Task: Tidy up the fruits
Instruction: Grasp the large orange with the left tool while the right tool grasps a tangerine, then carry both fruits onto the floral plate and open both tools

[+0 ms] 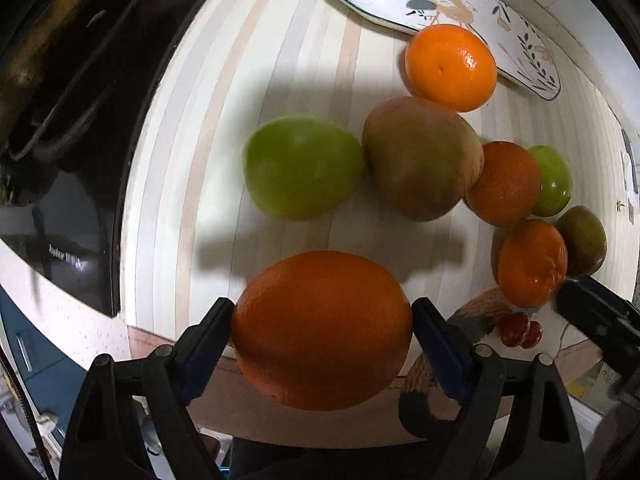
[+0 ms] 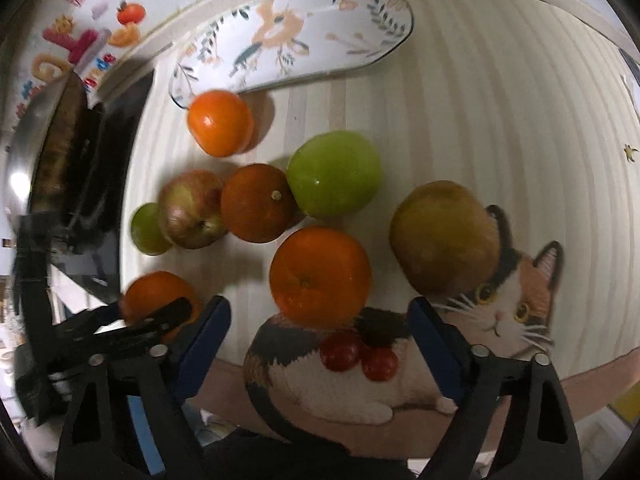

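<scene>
Now your left tongs grasp an orange at lower centre; your right tongs seem released, another orange just above them.

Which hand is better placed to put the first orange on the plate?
Left. The left gripper already has an orange between its pads, apparently gripped. The right gripper stands open, its orange ahead of the fingertips, ungrasped. The plate lies empty beyond the fruit.
</scene>
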Tool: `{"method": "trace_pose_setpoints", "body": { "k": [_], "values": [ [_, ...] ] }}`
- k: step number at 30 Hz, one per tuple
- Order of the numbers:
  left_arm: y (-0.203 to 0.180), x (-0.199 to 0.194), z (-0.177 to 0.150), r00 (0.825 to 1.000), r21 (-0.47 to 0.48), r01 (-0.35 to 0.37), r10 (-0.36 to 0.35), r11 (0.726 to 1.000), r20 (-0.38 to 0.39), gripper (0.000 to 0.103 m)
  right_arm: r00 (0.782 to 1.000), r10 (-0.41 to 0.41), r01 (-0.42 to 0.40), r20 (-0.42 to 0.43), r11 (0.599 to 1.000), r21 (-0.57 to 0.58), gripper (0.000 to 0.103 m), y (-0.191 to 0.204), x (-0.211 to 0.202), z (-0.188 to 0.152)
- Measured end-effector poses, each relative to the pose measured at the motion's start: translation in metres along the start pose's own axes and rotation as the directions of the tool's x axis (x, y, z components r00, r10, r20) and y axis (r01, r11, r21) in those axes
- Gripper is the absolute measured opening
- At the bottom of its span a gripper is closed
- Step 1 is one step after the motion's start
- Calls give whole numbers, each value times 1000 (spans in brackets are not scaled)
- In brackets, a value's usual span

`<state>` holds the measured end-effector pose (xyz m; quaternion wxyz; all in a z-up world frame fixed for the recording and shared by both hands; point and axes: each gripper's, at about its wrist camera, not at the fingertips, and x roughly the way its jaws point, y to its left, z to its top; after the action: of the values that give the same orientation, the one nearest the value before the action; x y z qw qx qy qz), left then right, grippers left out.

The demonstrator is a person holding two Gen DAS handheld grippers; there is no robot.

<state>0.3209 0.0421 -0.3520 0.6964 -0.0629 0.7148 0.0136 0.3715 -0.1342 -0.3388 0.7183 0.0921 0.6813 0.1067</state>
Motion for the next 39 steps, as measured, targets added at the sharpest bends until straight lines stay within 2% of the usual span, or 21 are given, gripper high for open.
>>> {"method": "trace_pose_setpoints", "body": {
  "k": [4,6,7,8,14,17,23,28,33,36,39],
  "values": [
    [-1,-4,13,999,43,-30,29,999,33,90,1000,-28,28,-7,1000,-14,87,2,16,2],
    [2,-7,17,999,48,-32,31,998,34,89,999,-36,36,-18,999,-12,80,2,23,2],
    [2,-12,18,999,42,-28,27,999,31,89,999,-36,36,-22,999,-10,72,2,26,2],
    [3,-12,18,999,39,-22,21,999,32,89,999,-38,37,-25,999,-8,69,2,29,2],
    [19,-21,14,999,31,-5,4,1000,35,88,999,-51,51,7,999,-7,68,0,24,-3],
    [15,-24,16,999,37,0,-2,999,47,87,999,-43,43,8,999,-5,68,-4,21,-10],
    [27,-62,20,995,57,30,-35,998,95,87,999,-4,5,36,1000,-10,67,-10,-4,-19],
    [6,-105,37,985,60,88,-96,994,142,87,994,51,-50,98,999,-12,67,-9,-39,-22],
    [-12,-159,86,960,92,146,-163,985,226,87,973,122,-123,196,992,-6,67,-2,-85,-1],
    [-21,-174,123,951,112,149,-173,982,257,87,959,137,-140,249,990,-5,67,2,-102,34],
    [-35,-172,167,948,116,136,-164,984,274,88,953,114,-117,281,993,-5,67,0,-105,75]
  ]
}}
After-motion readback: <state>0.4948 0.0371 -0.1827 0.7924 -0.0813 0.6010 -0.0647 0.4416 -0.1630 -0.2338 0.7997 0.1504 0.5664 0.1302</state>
